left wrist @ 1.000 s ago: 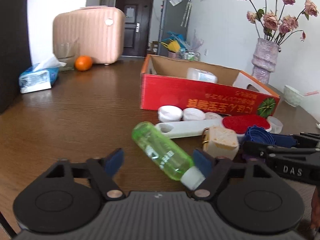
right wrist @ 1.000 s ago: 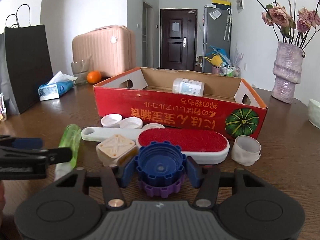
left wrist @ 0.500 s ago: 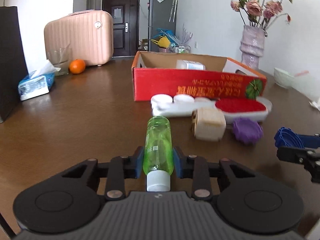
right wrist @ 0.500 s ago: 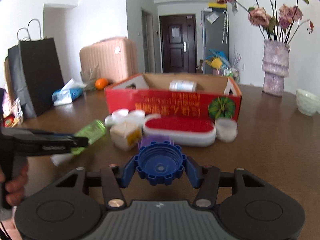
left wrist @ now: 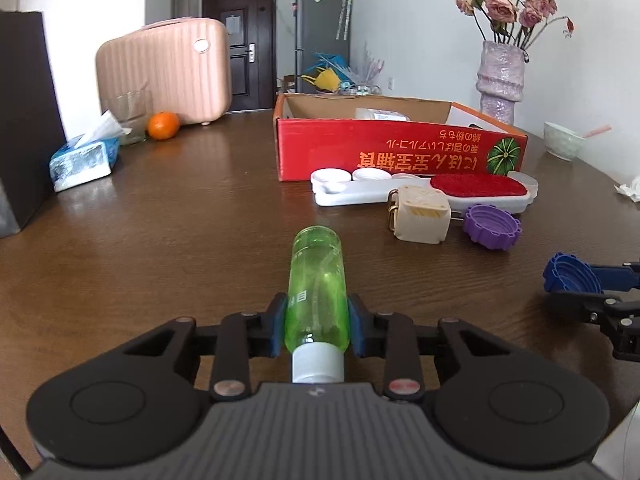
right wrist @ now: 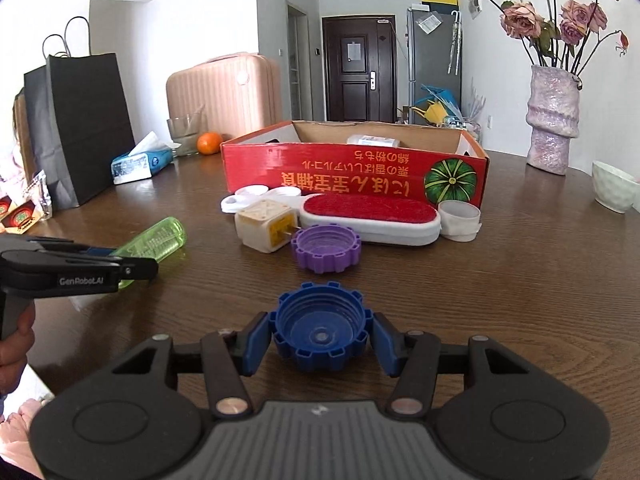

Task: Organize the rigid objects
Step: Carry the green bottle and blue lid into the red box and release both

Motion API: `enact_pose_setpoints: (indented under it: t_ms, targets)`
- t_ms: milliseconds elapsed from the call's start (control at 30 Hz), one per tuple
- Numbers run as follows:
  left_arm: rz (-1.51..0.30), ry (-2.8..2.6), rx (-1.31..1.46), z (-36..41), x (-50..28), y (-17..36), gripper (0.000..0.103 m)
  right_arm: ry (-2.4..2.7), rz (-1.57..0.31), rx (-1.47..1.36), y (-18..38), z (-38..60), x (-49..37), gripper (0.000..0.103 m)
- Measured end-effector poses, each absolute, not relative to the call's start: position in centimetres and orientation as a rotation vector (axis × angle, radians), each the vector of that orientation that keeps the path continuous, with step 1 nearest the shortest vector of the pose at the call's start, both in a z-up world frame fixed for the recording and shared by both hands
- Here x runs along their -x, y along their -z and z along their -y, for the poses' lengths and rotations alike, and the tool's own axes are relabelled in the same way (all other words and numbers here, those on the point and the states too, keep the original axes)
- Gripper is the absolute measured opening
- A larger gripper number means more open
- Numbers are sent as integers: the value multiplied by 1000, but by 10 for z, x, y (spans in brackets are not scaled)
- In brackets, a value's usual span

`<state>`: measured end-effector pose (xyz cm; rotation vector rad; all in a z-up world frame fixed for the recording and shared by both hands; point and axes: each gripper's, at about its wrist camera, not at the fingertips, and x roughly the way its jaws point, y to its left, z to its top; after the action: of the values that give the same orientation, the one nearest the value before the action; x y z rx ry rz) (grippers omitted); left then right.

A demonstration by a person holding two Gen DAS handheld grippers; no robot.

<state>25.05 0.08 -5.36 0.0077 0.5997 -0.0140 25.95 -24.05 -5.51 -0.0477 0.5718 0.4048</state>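
My left gripper (left wrist: 316, 328) is shut on a green bottle (left wrist: 316, 280) with a white cap, held above the table; the bottle also shows in the right wrist view (right wrist: 154, 242). My right gripper (right wrist: 320, 340) is shut on a blue ridged cap (right wrist: 320, 328), also seen in the left wrist view (left wrist: 572, 274). A purple cap (right wrist: 326, 248), a beige cube (right wrist: 266, 226), a red-topped white brush (right wrist: 368, 214), white lids (right wrist: 252, 192) and a white cup (right wrist: 459, 220) lie before the red cardboard box (right wrist: 352, 178), which holds a white container (right wrist: 372, 141).
A tissue pack (left wrist: 84, 158), an orange (left wrist: 163, 125), a pink case (left wrist: 166, 68) and a black bag (right wrist: 80, 124) stand at the left. A vase of roses (right wrist: 554, 120) and a white bowl (right wrist: 614, 192) stand at the right.
My left gripper closed on the green bottle and lifted it back from the pile. My right gripper lifted the blue cap off the purple cap and drew back.
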Motion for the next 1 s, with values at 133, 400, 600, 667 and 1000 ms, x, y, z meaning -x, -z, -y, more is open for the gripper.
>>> enact_pose_setpoints:
  t_ms: [133,400,600,667,1000]
  targets:
    - [-574,8,-6,-2,-228,44,31,-410,-560,38,52,239,-249,53]
    - [-478,2,-12,0,-202,13,31,-407,-505,61,42,235,-218,54]
    - [-426,12,-16,0,-217,-8,31,-357,-464,63,30,246,-213,53]
    - [-404,19,-26,0,-232,-20,31,-346,-440,83,23,248,-219,53]
    - [-397,84,-64,2,-379,-66,31,-363,-351,153,-24,257,-324,53]
